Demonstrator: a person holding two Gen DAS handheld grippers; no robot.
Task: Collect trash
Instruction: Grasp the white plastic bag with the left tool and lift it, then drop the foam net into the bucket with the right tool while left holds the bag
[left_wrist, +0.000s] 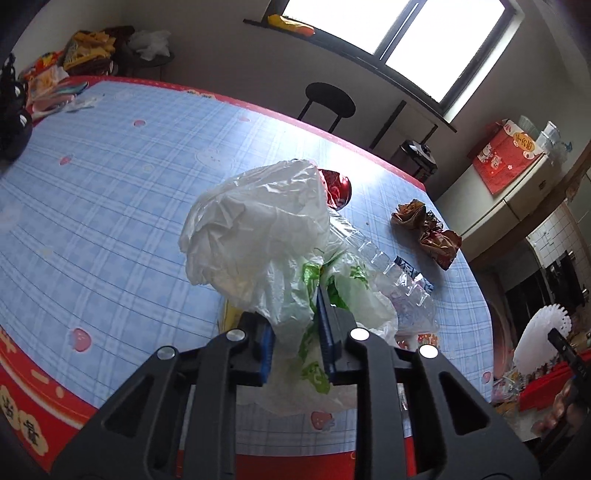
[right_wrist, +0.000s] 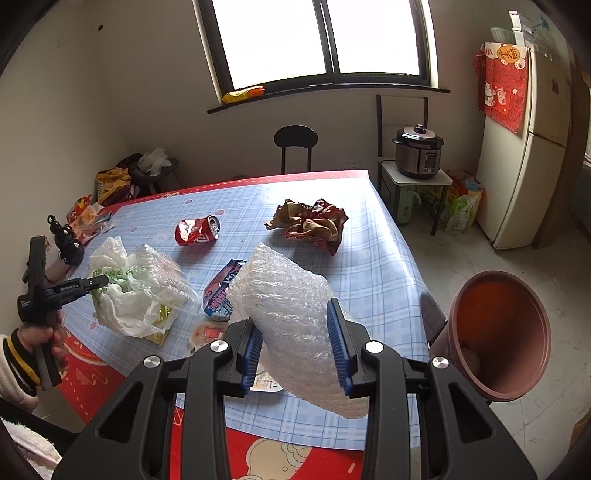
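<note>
On the left, a hand (right_wrist: 44, 339) in a striped cuff holds the left gripper (left_wrist: 295, 325), which points down and across the table; its blue pads are pinched on a crumpled white plastic bag (left_wrist: 258, 236) with green print, lifted clear of the blue checked tablecloth (left_wrist: 110, 184). Some clear crinkled plastic (right_wrist: 166, 277) hangs against the bag's right side. The right gripper (right_wrist: 297, 343) tilts down toward the table's near right corner, its pads clamped on a wad of bubble wrap (right_wrist: 288, 295) held above the cloth.

The far left part of the table is bare cloth, with a pile of packets (left_wrist: 48, 81) at the far left edge. The table's right edge drops to open tiled floor (right_wrist: 517, 258). A black chair (right_wrist: 295, 144) stands past the far edge under the window (right_wrist: 317, 37).

More trash lies on the cloth: a crushed red can (right_wrist: 197, 230) near the middle, a blue wrapper (right_wrist: 221, 291) just right of the bag, and a crumpled brown and red packet (right_wrist: 310, 225) toward the far right. At the near right, off the table's corner, a brown bin (right_wrist: 502, 332) tips its mouth toward the camera; a pale rounded piece lies deep inside, otherwise its walls show bare.
</note>
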